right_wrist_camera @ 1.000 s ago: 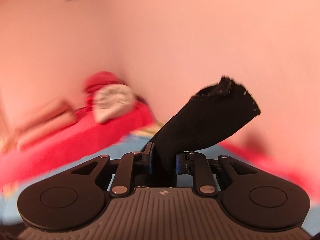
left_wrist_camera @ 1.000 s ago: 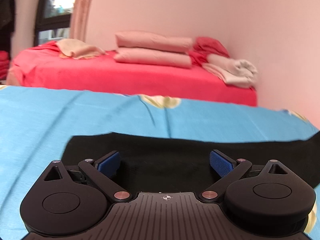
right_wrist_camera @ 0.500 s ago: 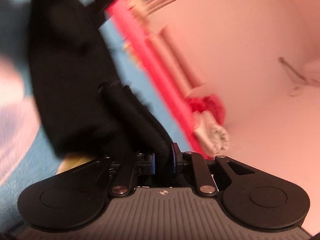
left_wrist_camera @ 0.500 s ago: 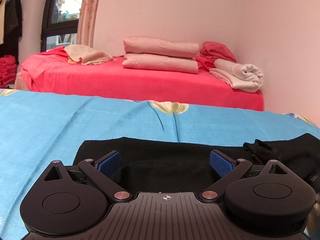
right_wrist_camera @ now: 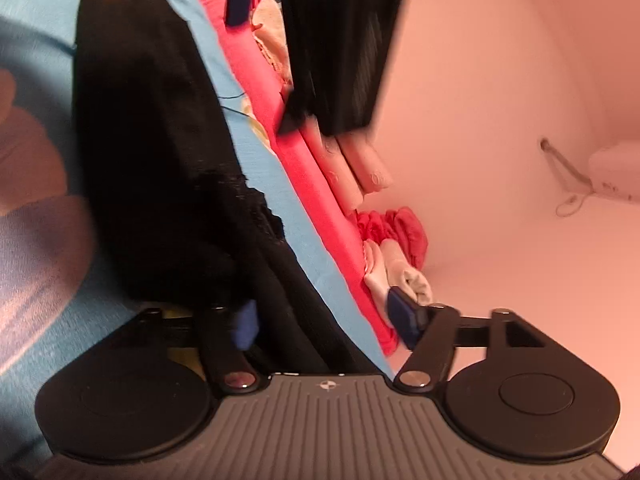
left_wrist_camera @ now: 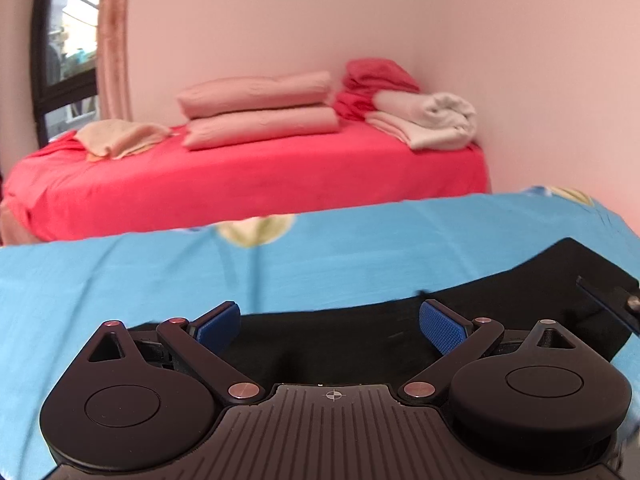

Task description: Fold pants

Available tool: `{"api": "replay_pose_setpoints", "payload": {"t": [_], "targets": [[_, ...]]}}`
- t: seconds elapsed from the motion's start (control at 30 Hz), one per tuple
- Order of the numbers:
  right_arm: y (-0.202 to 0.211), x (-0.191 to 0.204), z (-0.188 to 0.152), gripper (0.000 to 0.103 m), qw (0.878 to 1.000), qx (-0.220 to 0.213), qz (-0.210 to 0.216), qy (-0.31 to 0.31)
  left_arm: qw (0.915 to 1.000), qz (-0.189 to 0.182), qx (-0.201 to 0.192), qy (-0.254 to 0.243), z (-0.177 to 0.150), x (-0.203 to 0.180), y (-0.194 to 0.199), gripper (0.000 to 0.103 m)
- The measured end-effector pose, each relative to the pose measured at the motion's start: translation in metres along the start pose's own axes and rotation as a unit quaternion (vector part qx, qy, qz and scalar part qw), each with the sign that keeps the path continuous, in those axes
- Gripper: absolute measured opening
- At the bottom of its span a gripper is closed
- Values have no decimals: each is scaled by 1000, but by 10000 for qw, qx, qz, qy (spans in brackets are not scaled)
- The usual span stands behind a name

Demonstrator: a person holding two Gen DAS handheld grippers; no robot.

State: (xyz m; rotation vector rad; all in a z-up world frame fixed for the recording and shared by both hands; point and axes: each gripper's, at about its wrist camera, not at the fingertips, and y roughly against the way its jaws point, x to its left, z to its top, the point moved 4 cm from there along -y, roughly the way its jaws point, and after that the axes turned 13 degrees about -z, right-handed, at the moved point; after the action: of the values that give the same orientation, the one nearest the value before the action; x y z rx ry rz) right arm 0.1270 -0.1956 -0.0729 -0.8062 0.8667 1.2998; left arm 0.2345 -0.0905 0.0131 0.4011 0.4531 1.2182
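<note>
The black pants (left_wrist_camera: 336, 340) lie flat on the blue sheet (left_wrist_camera: 320, 264). My left gripper (left_wrist_camera: 332, 324) is open just above them, its blue pads on either side of the cloth, holding nothing. In the right wrist view, which is rolled sideways, the pants (right_wrist_camera: 160, 152) stretch away with a folded-over hem near the fingers. My right gripper (right_wrist_camera: 324, 320) is open over the pants' edge and holds nothing. Part of the right gripper (left_wrist_camera: 608, 304) shows at the right edge of the left wrist view.
A red bed (left_wrist_camera: 240, 184) stands behind the blue surface, with stacked pink pillows (left_wrist_camera: 260, 108), a beige cloth (left_wrist_camera: 120, 136), red clothes (left_wrist_camera: 376, 80) and a rolled white blanket (left_wrist_camera: 432, 120). A pink wall (left_wrist_camera: 540, 60) closes the right side. The left gripper's black body (right_wrist_camera: 340, 40) hangs in the right wrist view.
My right gripper has swung down to the sheet, laid the pant leg over and opened, letting go of the cloth. The left gripper stayed open and shifted slightly left.
</note>
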Motion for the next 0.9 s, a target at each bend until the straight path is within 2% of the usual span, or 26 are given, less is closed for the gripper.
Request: {"api": "replay_pose_setpoints", "payload": {"t": [0.07,0.17,0.2,0.23,0.33,0.4,0.47,0.67,0.7,0.73,0.8,0.83,0.9], "targets": [[4,-10,-6,81,9998,106,42,-146,9997,-164,173,65,-5,-14,-22,103],[12,-26,-24,85,9997,196,-35,-130,9981,-83,616,20,-31,-20,-53,103],[14,-35,-35,85,9995,280,-70,-161,9993,-96,356,47,-38,-16,-51,103],[15,-43,-46,85,9990,374,-123,-202,9993,-166,304,140,-39,-13,-48,103],[0,-66,-86,85,9950,798,-449,-395,9986,-256,330,338,-40,-5,-49,103],[-18,-73,-109,81,9901,1205,-423,-587,9989,-220,300,291,-39,-6,-47,103],[-34,-71,-119,76,9876,1346,-408,-692,9992,-175,275,235,-40,-8,-46,103],[-47,-77,-118,78,9804,1377,-579,-1286,9992,-179,267,253,-36,-7,-47,103],[-53,-70,-117,77,9812,1426,-495,-1203,9992,-174,264,248,-36,-7,-47,103],[-58,-62,-116,70,9837,1440,-410,-992,9992,-176,263,249,-36,-6,-47,103],[-61,-59,-110,69,9891,1166,-562,-695,9992,-180,262,252,-36,-8,-46,103],[-65,-63,-107,74,9886,1097,-750,-709,9992,-180,262,248,-36,-8,-46,103],[-77,-83,-112,83,9781,1267,-1071,-1255,9992,-173,264,234,-36,-9,-46,103]]}}
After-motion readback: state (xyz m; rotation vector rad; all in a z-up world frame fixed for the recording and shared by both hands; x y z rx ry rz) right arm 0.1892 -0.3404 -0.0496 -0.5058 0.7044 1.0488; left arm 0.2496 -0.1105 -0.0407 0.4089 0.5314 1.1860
